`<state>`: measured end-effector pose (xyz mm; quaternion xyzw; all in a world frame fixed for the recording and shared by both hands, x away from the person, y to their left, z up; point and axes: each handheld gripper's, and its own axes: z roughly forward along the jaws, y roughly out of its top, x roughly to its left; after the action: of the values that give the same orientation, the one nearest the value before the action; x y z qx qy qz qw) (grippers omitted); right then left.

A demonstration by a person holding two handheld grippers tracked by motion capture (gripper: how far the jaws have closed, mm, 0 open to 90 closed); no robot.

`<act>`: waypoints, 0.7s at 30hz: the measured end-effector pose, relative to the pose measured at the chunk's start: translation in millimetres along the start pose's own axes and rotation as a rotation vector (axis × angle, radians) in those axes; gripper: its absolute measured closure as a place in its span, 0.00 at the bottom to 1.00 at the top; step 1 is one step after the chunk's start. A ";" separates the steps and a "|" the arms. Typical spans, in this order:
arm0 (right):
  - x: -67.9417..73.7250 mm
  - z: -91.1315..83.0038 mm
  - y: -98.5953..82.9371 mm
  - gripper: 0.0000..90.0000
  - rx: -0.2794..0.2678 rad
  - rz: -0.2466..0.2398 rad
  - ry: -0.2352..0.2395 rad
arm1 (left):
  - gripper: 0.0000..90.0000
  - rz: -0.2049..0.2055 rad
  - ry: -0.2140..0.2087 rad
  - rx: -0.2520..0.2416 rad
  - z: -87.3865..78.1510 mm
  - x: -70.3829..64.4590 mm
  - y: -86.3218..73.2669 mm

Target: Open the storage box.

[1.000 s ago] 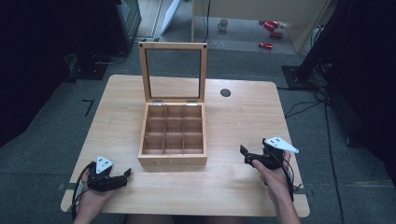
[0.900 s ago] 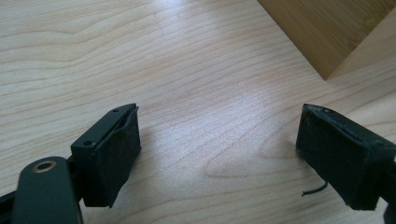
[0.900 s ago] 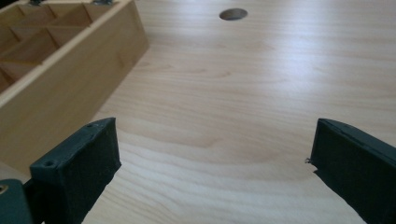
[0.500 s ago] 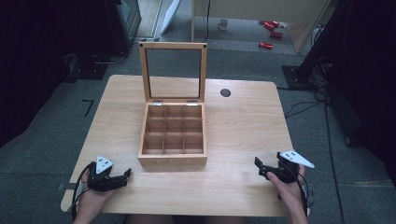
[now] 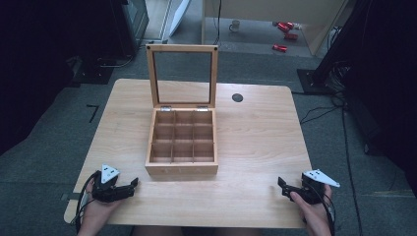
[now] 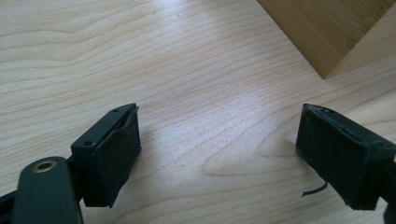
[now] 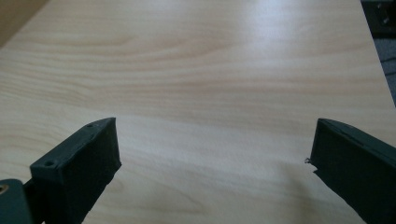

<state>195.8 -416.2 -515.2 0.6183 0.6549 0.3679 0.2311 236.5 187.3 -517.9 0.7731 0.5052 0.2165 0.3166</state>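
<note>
Your left gripper (image 5: 132, 186) sits low over the near-left corner of the wooden table (image 5: 255, 128), jaws spread apart with nothing between them — in the left gripper view its black pads (image 6: 114, 158) frame bare wood grain, and a corner of the box (image 6: 322, 28) shows at the upper right. Your right gripper (image 5: 282, 186) rests near the table's near-right edge, well apart from the box, and its jaws are also wide apart and empty; the right gripper view looks along them across plain tabletop.

The wooden compartment box (image 5: 182, 169) stands at the middle of the table, between your two hands. Its glass-paned lid (image 5: 183, 47) is raised upright at the back on its hinges. Inside, dividers make a three-by-three grid — all nine cells look empty. A small dark round hole (image 5: 237, 97) marks the tabletop to the right of the lid.
</note>
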 end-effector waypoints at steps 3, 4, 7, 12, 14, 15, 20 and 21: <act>-4.0 0.2 -6.7 0.02 0.041 0.001 -0.017 | 0.16 0.000 0.000 0.000 0.0 0.0 0.0; -5.0 0.3 -8.7 0.02 0.056 0.004 -0.024 | 0.16 0.000 0.000 0.000 0.0 0.0 0.0; -6.9 -1.5 -11.0 0.02 0.059 0.004 -0.024 | 0.16 0.001 0.000 0.000 0.0 0.1 0.0; -2.1 -1.2 -14.1 0.02 0.070 -0.041 -0.063 | 0.16 0.001 0.000 0.000 0.0 0.1 0.0; 1.7 0.3 -14.4 0.02 0.086 -0.074 -0.088 | 0.16 0.001 -0.001 0.000 0.0 0.1 0.0; 3.8 1.0 -14.4 0.03 0.092 -0.089 -0.091 | 0.16 0.001 -0.002 0.000 0.0 0.2 0.0; 4.6 1.1 -14.4 0.03 0.093 -0.100 -0.079 | 0.16 0.002 -0.002 -0.001 0.0 0.2 0.0; 4.6 1.1 -14.4 0.03 0.093 -0.100 -0.079 | 0.16 0.002 -0.002 0.000 0.0 0.2 0.0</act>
<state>186.8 -411.0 -526.3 0.6090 0.6917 0.3005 0.2458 236.5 187.5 -517.9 0.7739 0.5038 0.2161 0.3171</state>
